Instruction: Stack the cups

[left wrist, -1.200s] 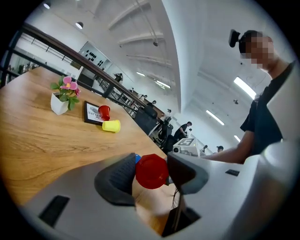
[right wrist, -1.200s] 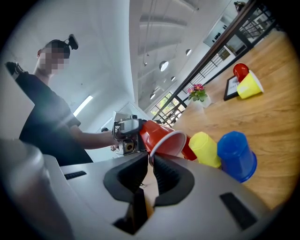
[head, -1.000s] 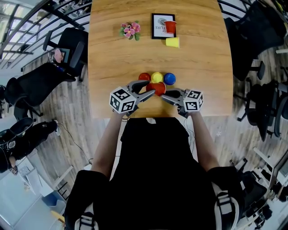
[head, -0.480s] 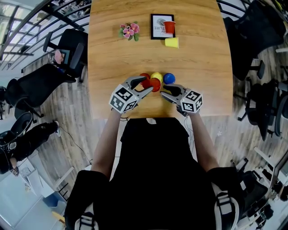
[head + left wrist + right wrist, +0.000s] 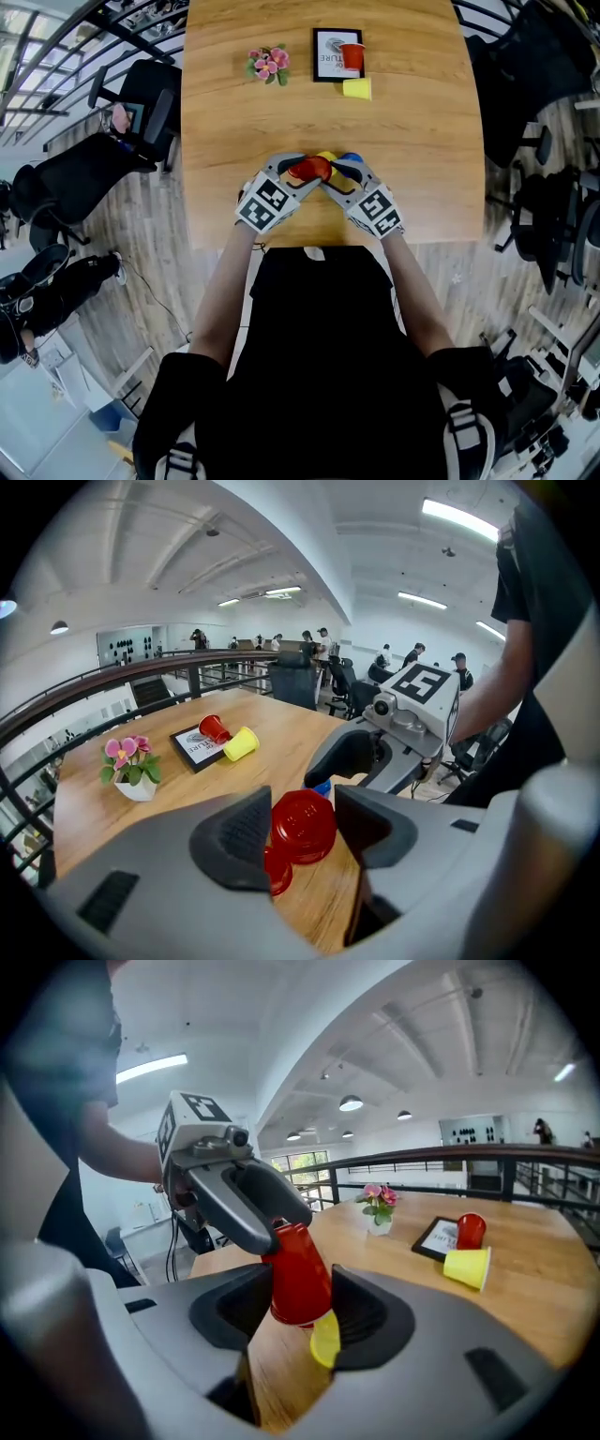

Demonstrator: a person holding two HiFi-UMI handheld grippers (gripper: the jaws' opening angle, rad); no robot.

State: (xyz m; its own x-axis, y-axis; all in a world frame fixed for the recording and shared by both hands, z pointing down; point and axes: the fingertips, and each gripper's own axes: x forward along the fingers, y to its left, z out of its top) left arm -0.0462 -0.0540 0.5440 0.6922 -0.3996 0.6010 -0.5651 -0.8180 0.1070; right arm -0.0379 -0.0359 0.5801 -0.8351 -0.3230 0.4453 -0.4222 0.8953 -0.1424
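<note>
Head view gives me the wooden surface [image 5: 225, 122] first, with both claws meeting over its near edge at 6 o'clock. My left claw [image 5: 305, 829] is clamped on the held red cup [image 5: 311, 169]. Its pads sit against the sides, the base faces that camera and the mouth points away. I judge this grip keeps the mouth free to go down over another cup. My right claw [image 5: 298, 1309] has the same cup between its jaws, but they have just been opening. Its pads look clear of the wall or barely brushing it, so I read it as open and bearing no load. Far off at 12 o'clock lies a picture frame [image 5: 328, 53], with a flower pot [image 5: 268, 64] at 11 o'clock, both well apart from the work. On the frame rests a far red cup [image 5: 353, 56], and a far yellow cup [image 5: 357, 88] lies on its side just nearer me. Just beyond the claws stands the row: the row red cup [image 5: 277, 872], the yellow cup [image 5: 326, 157], then the blue cup [image 5: 350, 157] at its 3 o'clock. The held cup hangs just above the row red cup, which I take to be its target.
</note>
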